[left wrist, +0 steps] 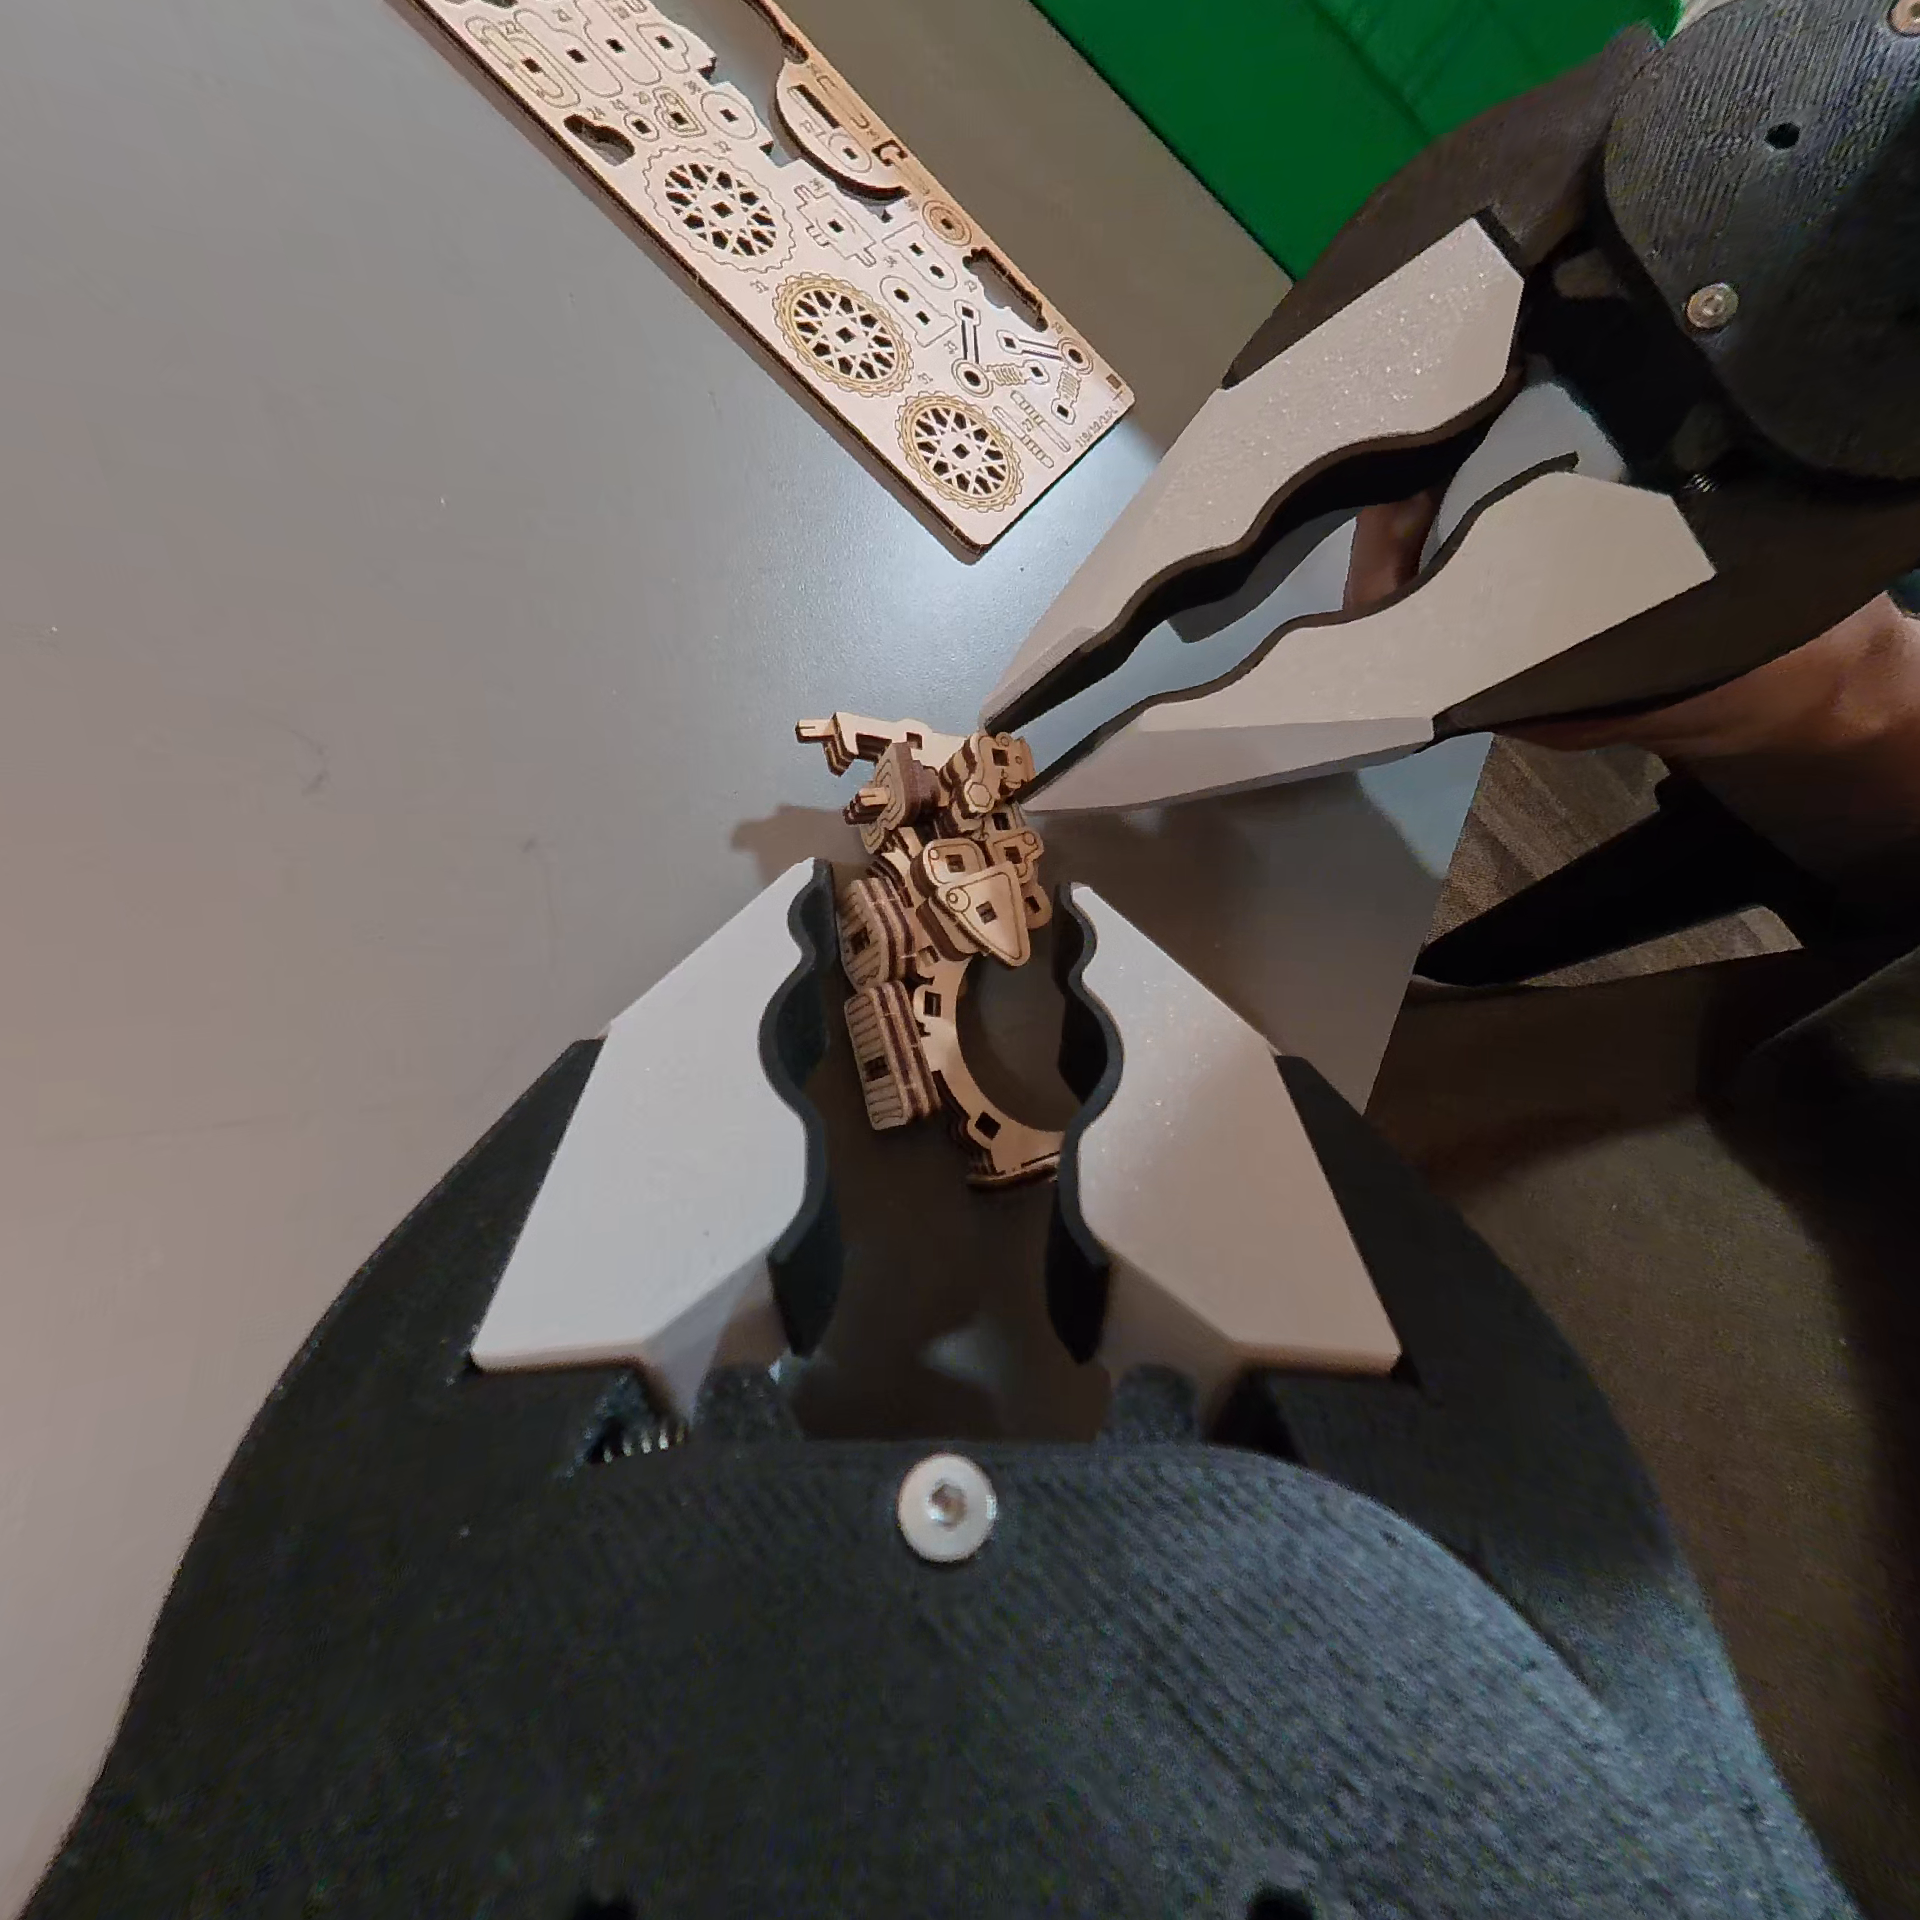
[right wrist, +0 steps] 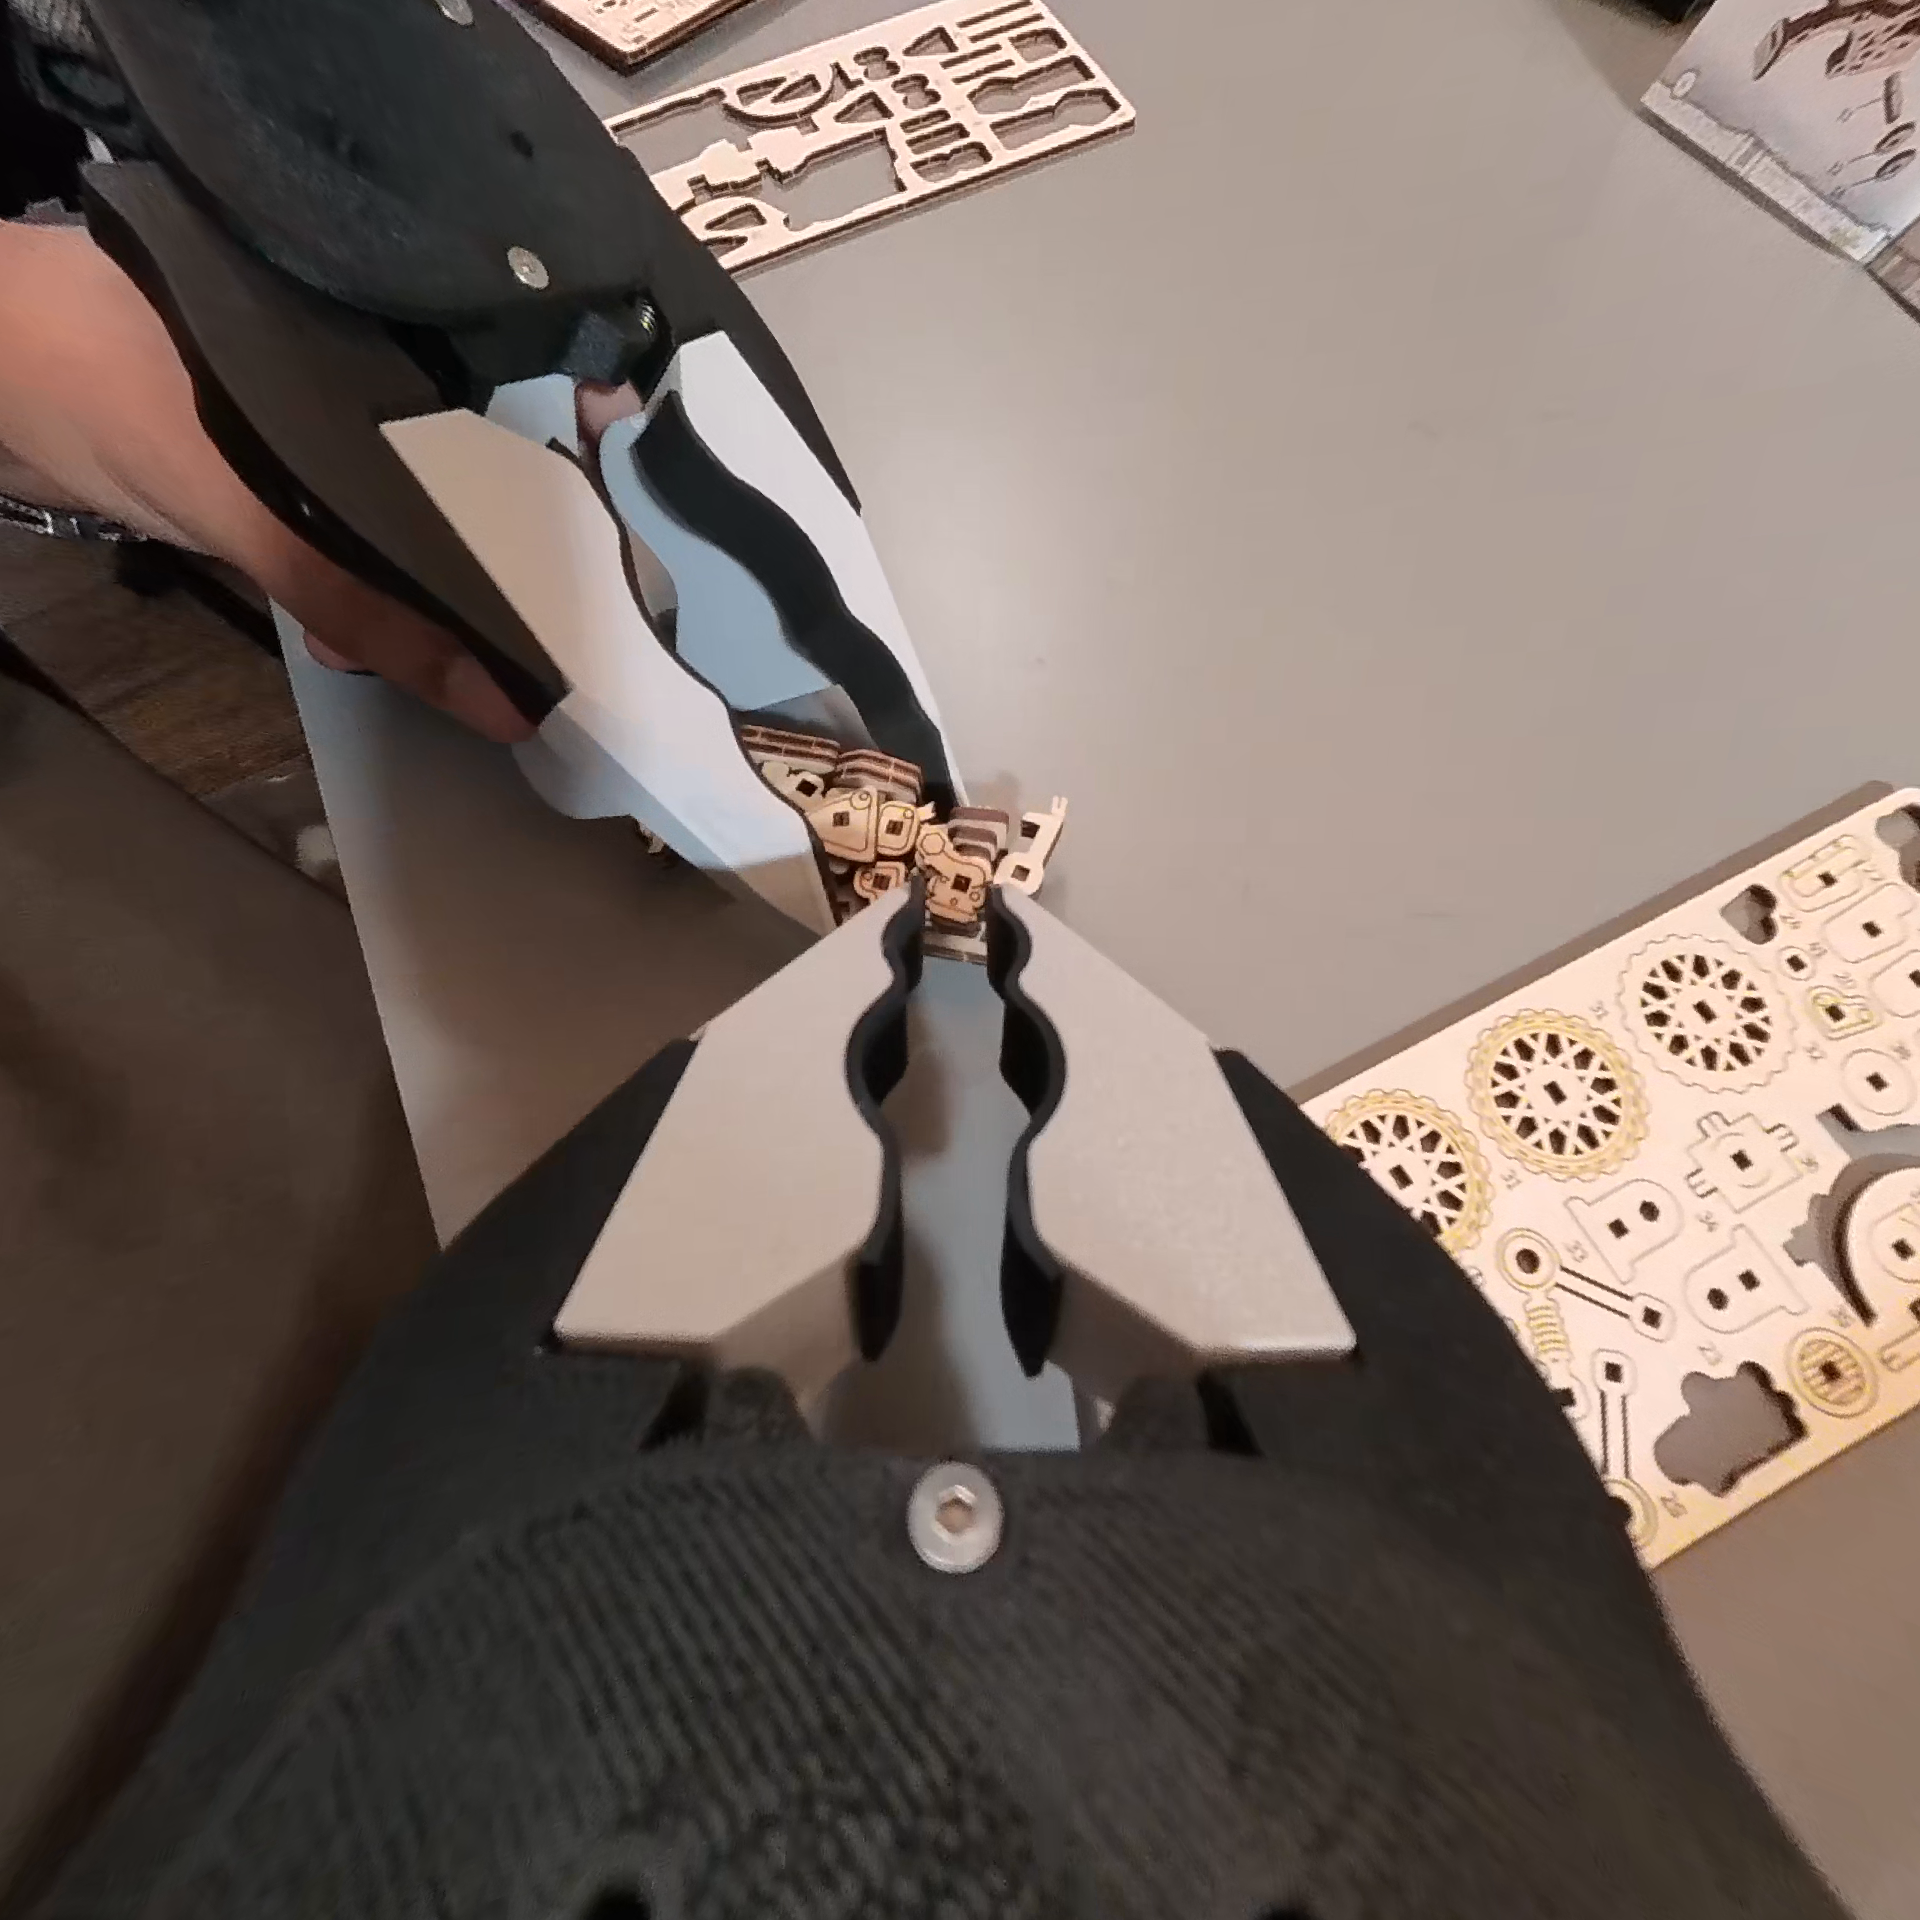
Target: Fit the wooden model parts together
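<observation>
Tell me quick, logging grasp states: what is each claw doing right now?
Left claw: closed on the wooden model.
Right claw: closed on a small part at the model's far end.

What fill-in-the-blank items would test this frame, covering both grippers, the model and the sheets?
1. The left gripper holds the wooden ____ between its fingers.
2. The right gripper pinches a small part at the model's far end with its ____.
3. The part sheet with spoked wheels lies flat on the ____ table.
4. In the right wrist view, a second sheet lies beyond the grippers with most of its parts already ____.

Missing words: model; fingertips; grey; removed
</observation>
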Demonstrator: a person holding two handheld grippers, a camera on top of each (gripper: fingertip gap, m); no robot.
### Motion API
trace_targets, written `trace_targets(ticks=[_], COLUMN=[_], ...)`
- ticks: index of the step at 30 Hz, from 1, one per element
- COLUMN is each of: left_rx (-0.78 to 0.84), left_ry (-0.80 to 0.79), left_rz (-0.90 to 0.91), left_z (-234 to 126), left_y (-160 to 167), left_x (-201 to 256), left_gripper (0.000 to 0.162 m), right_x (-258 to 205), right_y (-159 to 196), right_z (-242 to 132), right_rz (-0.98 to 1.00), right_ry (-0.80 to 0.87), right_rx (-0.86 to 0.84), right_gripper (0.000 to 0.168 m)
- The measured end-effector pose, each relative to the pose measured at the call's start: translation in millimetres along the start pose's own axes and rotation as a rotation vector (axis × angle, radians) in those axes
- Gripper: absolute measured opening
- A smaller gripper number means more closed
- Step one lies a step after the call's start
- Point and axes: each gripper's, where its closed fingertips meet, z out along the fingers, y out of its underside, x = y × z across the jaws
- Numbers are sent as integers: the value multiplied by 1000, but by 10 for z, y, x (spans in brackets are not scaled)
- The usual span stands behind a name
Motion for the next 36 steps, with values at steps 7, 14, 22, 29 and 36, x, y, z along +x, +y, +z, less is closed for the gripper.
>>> trace_targets(ticks=[7, 14, 22, 29, 36], left_rx=[1, 1, 1, 2, 2], left_ry=[1, 2, 2, 2, 2], left_rz=[-3, -4, -4, -5, -4], left_z=[-1, -2, -5, -5, -5], left_y=[-2, -3, -3, -3, -3], left_x=[-1, -1, -2, -3, -3], left_gripper=[41, 41, 41, 41, 41], right_x=[3, -5, -25, 9, 11], right_y=[-5, -4, -22, -72, -118], right_z=[7, 17, 4, -45, -68], right_rz=[-32, -41, -44, -45, -34], right_ry=[17, 15, 13, 33, 22], right_rx=[-12, -10, 0, 36, 78], right_gripper=[10, 13, 16, 13, 0])
